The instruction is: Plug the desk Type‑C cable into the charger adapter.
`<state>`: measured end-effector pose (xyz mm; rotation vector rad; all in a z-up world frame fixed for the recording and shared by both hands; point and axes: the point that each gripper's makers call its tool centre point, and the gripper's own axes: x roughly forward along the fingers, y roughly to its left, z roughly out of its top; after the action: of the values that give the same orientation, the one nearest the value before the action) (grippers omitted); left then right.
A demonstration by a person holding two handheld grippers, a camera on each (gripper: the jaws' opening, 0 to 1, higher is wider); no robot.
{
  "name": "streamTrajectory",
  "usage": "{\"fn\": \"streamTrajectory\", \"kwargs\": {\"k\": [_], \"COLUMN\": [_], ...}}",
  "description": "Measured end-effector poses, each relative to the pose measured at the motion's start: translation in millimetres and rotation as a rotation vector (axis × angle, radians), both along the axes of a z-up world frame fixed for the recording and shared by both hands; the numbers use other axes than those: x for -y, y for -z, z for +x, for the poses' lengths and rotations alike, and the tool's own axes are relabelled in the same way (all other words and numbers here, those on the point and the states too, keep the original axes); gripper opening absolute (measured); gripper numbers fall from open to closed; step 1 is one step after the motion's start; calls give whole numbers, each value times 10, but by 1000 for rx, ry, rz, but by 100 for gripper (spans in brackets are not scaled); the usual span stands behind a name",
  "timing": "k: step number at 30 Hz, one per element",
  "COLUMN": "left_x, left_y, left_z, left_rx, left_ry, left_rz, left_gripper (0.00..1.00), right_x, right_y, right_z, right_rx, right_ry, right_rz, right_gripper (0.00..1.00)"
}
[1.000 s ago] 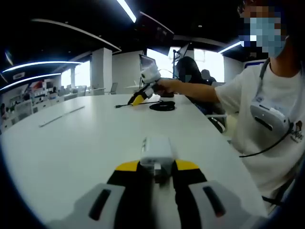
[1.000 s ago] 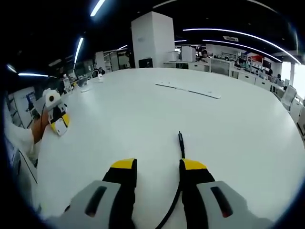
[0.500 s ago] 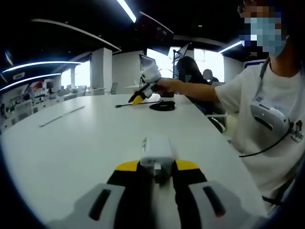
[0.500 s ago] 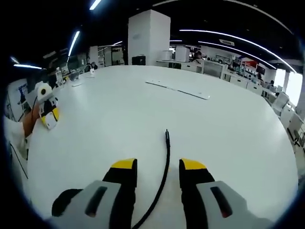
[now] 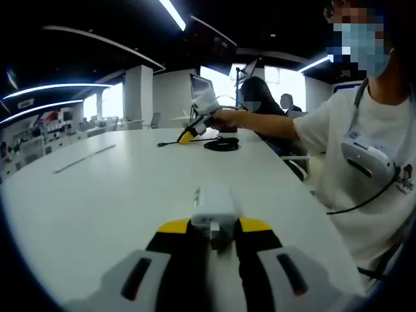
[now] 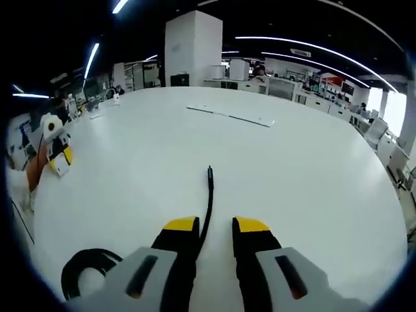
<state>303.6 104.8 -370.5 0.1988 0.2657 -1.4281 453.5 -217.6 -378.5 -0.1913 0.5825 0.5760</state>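
The left gripper (image 5: 214, 229) clenches the white charger (image 5: 214, 205) over the table (image 5: 97, 195). The right gripper (image 6: 215, 229) seems released, the black cable (image 6: 207, 201) lying between its jaws.

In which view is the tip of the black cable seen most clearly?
The right gripper view: the thin black cable runs out between the right tongs, with its plug tip lying bare on the white table. In the left gripper view it is small and far, a coil beside the right tongs.
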Motion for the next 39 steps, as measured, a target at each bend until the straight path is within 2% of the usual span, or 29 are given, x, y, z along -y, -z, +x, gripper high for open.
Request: {"fn": "streamTrajectory", "kwargs": {"k": [5,19,39], "left_x": [-4,-2,-16], "left_y": [-2,-1,-12], "left_z": [8,-24,-10], "left_rx": [0,0,0], "left_ry": [0,0,0], "left_rz": [0,0,0], "left_gripper": [25,25,25], "right_x": [-32,-112,-316], "right_y": [5,-36,-64], "right_z": [-19,-27,-145], "right_rx": [7,36,54], "right_ry": [-22,-59,-128], "right_rz": [-7,-16,-25], "right_gripper": [6,4,3]}}
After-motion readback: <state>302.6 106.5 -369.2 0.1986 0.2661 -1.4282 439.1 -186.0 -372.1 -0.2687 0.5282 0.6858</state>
